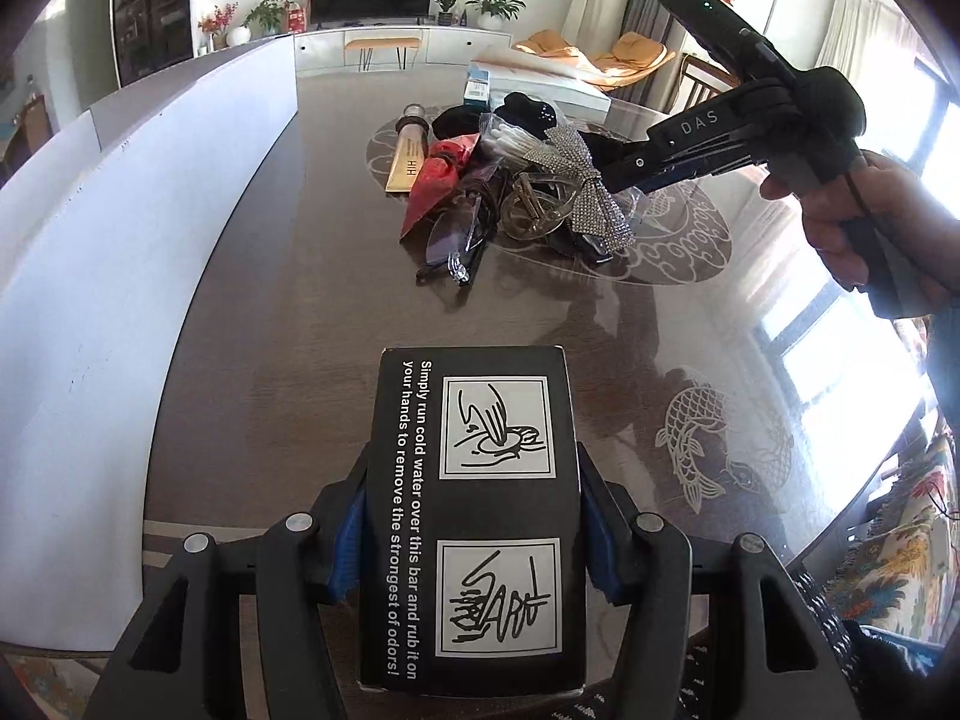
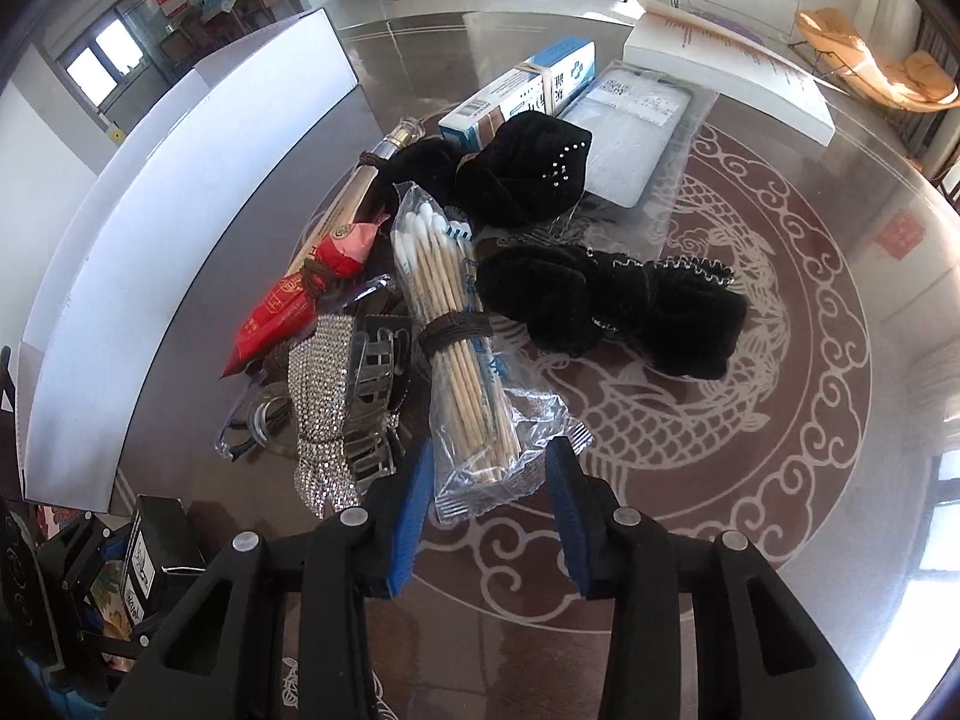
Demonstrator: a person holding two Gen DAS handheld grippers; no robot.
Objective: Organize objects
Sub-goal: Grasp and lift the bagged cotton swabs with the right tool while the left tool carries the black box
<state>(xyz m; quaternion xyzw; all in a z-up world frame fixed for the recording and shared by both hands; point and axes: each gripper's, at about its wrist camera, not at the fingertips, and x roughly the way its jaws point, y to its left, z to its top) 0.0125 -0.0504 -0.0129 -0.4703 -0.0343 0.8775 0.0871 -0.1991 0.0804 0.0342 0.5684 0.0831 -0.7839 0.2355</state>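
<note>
in the left wrist view, above the glossy worktop (image 1: 312,276), a black printed box (image 1: 474,516) is clamped between the jaws of the left gripper (image 1: 474,531), held by its long sides; it is judged stiff and light. the pile of small objects lies well ahead, with the right gripper (image 1: 606,177) reaching into it.

in the right wrist view, the jaws of the right gripper (image 2: 489,510) are spread wide around the near end of a cotton swab packet (image 2: 462,360), nothing yet gripped. the packet is judged light, crinkly and slippery; the banded middle would be the firmer hold.
</note>
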